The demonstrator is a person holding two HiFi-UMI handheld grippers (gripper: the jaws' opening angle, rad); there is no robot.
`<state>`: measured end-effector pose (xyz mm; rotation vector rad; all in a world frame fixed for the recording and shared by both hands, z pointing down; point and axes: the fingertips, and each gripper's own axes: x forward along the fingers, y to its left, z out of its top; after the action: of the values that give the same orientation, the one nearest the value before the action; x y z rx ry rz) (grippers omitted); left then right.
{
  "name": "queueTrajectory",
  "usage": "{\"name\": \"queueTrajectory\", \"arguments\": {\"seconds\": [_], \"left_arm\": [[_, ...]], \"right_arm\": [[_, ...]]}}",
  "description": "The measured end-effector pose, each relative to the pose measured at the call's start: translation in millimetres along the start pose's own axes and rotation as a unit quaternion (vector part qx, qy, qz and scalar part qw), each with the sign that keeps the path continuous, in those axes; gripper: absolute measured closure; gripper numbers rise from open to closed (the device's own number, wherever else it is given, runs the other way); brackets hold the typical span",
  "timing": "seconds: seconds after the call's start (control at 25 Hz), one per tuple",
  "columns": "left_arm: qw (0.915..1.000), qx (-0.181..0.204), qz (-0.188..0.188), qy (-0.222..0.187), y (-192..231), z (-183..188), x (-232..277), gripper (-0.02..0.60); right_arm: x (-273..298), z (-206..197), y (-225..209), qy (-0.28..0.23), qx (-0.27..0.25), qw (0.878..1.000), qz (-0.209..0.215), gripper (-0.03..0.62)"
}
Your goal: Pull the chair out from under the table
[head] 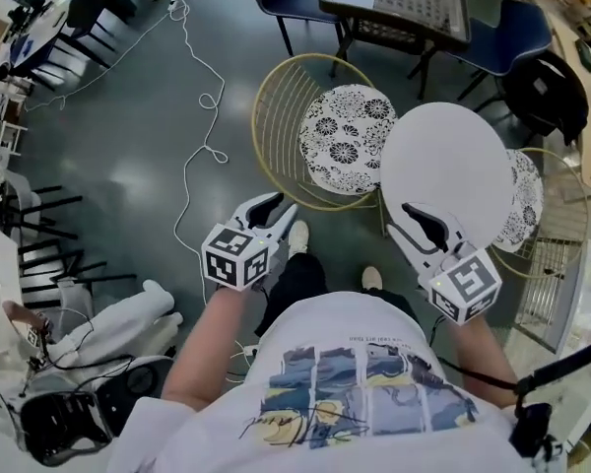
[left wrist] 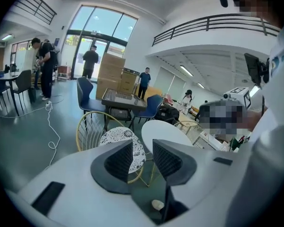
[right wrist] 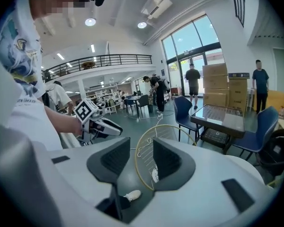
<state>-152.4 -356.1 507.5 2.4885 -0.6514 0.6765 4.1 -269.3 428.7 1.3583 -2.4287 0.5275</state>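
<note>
A gold wire chair (head: 340, 136) with a black-and-white patterned cushion stands on the grey floor, its seat partly beside the round white table (head: 448, 170). Its round wire back (head: 276, 116) faces me. My left gripper (head: 276, 207) hovers just before the lower edge of that back, open, with nothing between its jaws. My right gripper (head: 412, 215) hangs over the table's near edge, also open and empty. In the left gripper view the chair (left wrist: 119, 141) and the table (left wrist: 163, 131) show beyond the left gripper (left wrist: 142, 157). The right gripper (right wrist: 141, 157) looks at the wire back (right wrist: 166, 132).
A second gold chair (head: 557, 225) stands to the right, half under the table. Blue chairs and a dark glass table (head: 404, 3) are behind. A white cable (head: 192, 116) snakes over the floor at left. A black instrument and white cloth (head: 98, 363) lie at my lower left. People stand far off.
</note>
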Motion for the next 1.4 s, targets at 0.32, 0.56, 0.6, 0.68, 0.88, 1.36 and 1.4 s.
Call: {"name": "queueTrajectory", "arguments": {"seconds": [0.32,0.56,0.6,0.68,0.88,1.36,1.4], "left_arm": [[0.9978,0.004,-0.027,0.06,134.6,-7.0,45.0,0.445],[0.9937,0.0,0.0,0.112,218.8,-28.7,93.6,0.418],[0.9928,-0.004,0.007,0.12,232.0,-32.3,102.3,0.413],[0.9907,-0.012,0.02,0.134,256.0,-37.4,118.8,0.407],[0.9858,-0.036,0.017,0.163,285.8,-43.7,157.9,0.396],[0.9754,-0.064,0.004,0.211,310.6,-48.2,222.4,0.382],[0.9741,-0.069,0.003,0.215,310.9,-51.2,227.2,0.383]], "right_arm": [[70.2,27.6,17.0,0.01,0.033,0.996,-0.078,0.457],[79.4,25.3,21.1,0.023,0.062,0.988,-0.137,0.457],[79.4,24.5,20.3,0.025,0.066,0.987,-0.146,0.457],[77.7,23.7,17.7,0.028,0.072,0.983,-0.165,0.457],[63.8,19.3,13.0,0.037,0.099,0.971,-0.214,0.457],[39.3,6.8,2.7,0.047,0.132,0.952,-0.271,0.457],[39.1,6.8,2.4,0.047,0.133,0.952,-0.273,0.457]]}}
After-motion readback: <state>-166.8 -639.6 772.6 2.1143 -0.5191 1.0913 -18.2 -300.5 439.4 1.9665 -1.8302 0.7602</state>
